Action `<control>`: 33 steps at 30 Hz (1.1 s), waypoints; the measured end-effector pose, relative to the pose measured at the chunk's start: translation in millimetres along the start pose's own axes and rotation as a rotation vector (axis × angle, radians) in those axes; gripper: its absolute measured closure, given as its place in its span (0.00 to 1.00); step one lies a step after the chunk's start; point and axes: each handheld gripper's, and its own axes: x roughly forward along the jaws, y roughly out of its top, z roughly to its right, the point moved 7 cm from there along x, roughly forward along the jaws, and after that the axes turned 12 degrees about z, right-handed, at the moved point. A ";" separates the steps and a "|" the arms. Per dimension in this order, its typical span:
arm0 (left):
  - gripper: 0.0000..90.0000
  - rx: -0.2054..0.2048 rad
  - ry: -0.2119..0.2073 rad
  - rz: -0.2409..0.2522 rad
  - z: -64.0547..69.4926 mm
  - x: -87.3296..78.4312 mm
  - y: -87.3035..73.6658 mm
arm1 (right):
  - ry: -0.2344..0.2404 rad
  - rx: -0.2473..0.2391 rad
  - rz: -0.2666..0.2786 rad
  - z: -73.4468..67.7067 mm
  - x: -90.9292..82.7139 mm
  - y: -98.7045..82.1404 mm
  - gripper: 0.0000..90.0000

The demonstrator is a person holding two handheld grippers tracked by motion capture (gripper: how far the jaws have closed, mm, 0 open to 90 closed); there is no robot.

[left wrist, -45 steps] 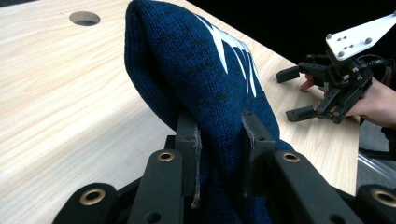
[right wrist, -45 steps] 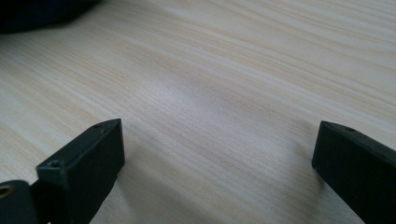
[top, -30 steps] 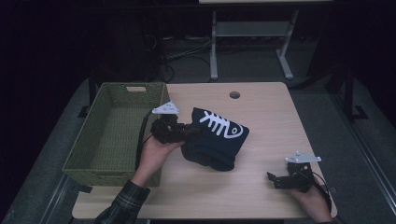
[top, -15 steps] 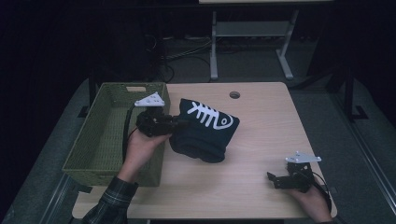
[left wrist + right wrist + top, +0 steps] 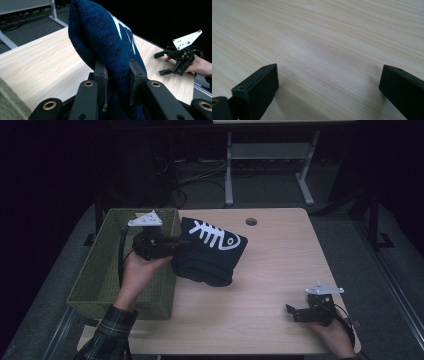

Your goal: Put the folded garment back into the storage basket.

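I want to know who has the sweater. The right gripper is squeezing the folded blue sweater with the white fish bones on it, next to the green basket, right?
Not quite. The left gripper squeezes the folded blue sweater beside the green basket, as the left gripper view shows. The right gripper sits open on the table, holding nothing.

Pale wooden table [image 5: 280, 270], round hole [image 5: 251, 221], white metal frame [image 5: 267, 157] behind.
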 end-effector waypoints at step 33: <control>0.81 -0.021 0.137 0.076 -48.9 -87.2 24.6 | -0.004 -0.001 0.000 0.4 0.3 0.1 0.02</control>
